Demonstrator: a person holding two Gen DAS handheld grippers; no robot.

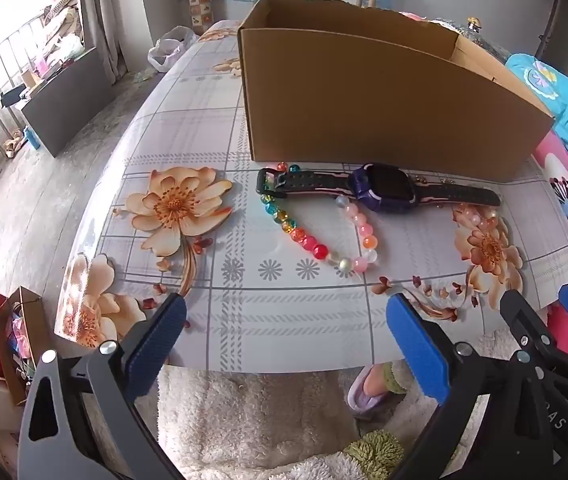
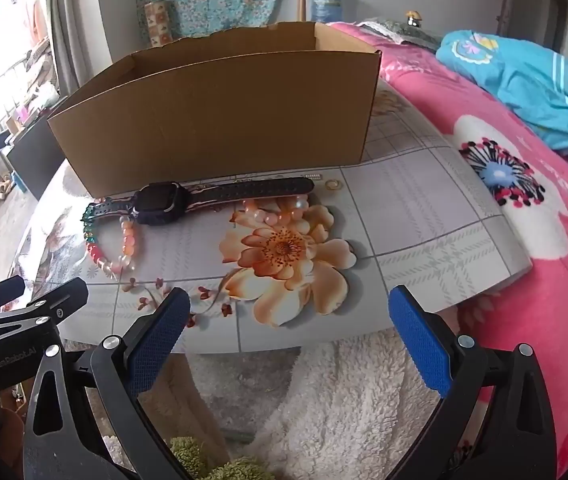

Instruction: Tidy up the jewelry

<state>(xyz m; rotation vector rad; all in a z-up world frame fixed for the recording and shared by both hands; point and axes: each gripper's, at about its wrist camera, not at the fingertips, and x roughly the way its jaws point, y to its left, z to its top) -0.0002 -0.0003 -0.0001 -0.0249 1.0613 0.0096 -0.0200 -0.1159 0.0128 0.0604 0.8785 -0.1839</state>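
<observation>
Watch laid flat before box, strap over bead bracelet; ring near strap end. Left gripper, right gripper: spread wide, empty.

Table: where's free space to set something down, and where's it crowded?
Free: near strip between the grippers and the colourful bead bracelet; right part of the table beside the bed. Crowded: along the cardboard box front, with the watch, pale bead bracelet, ring.
</observation>
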